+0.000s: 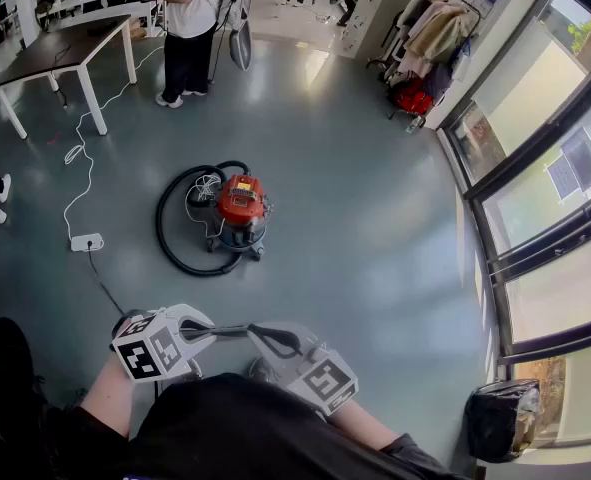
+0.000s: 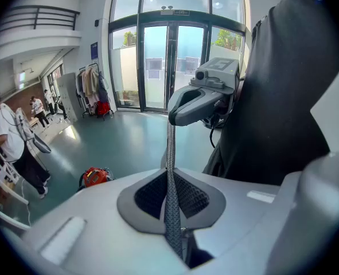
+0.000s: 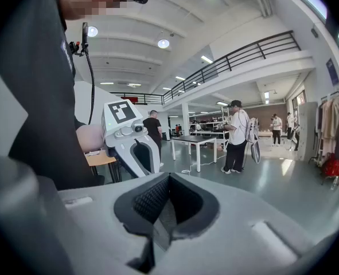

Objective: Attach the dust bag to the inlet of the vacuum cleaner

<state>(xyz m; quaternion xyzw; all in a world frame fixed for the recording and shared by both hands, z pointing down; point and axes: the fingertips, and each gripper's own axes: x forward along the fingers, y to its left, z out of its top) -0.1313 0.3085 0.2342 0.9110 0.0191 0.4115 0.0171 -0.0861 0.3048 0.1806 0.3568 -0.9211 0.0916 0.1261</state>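
Both grippers are held close to the person's body, with their tips turned toward each other. The left gripper [image 2: 170,139] is clenched: its two jaws lie flat against each other and nothing is between them. The right gripper [image 3: 162,216] is clenched too, and it also holds nothing. In the left gripper view the tip of the closed jaws reaches up to the grey body of the right gripper. I cannot tell if they really touch.

The vacuum cleaner [image 1: 240,206] stands on the grey-green floor [image 1: 375,218], well ahead of both grippers and apart from them. It has a red top and a metal drum on small wheels. Its black hose [image 1: 170,230] makes a wide loop on the side of the left gripper and goes partly around the machine.

Ahead of the left gripper and further to its side, a white power strip [image 1: 87,241] lies on the floor. A white cable [image 1: 83,153] runs away from it toward a dark-topped table with white legs [image 1: 60,56], and a thin dark cable comes from it back toward the person.

Far behind the vacuum cleaner a person in a white shirt [image 1: 190,18] stands with a device. On the side of the right gripper there are tall windows [image 1: 555,168], a clothes rack [image 1: 430,43] far away, and near it a dark bin with a shiny black liner [image 1: 503,420].
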